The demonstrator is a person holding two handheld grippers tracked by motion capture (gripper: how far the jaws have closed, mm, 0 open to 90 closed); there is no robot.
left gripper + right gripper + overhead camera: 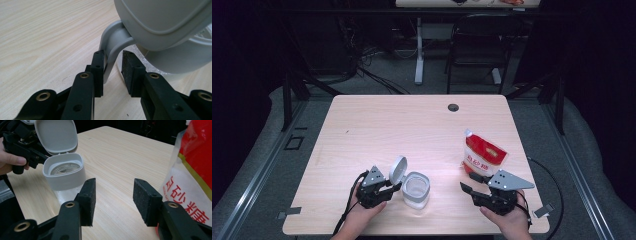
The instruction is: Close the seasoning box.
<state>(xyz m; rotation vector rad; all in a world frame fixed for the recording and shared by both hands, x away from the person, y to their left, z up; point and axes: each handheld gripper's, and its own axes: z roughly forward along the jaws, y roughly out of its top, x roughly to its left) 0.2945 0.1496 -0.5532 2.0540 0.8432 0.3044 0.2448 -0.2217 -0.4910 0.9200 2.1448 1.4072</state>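
A grey-white container (416, 190) stands near the table's front edge with its hinged lid (398, 169) flipped up; its clear inside looks empty (65, 173). My left gripper (394, 189) reaches it from the left. In the left gripper view the container's curved handle (112, 45) sits between the jaws of the left gripper (112, 72), against one pad and with a small gap to the other. A red and white bag (482, 157) with red characters stands at the right (192, 177). My right gripper (469, 192) is open just in front of it, nothing between its pads (113, 200).
The light wooden table (412, 125) has a round cable hole (453, 107) near its far edge. A dark chair (479, 45) and a desk leg stand on the floor beyond the table. A person's hand holds the left gripper (25, 147).
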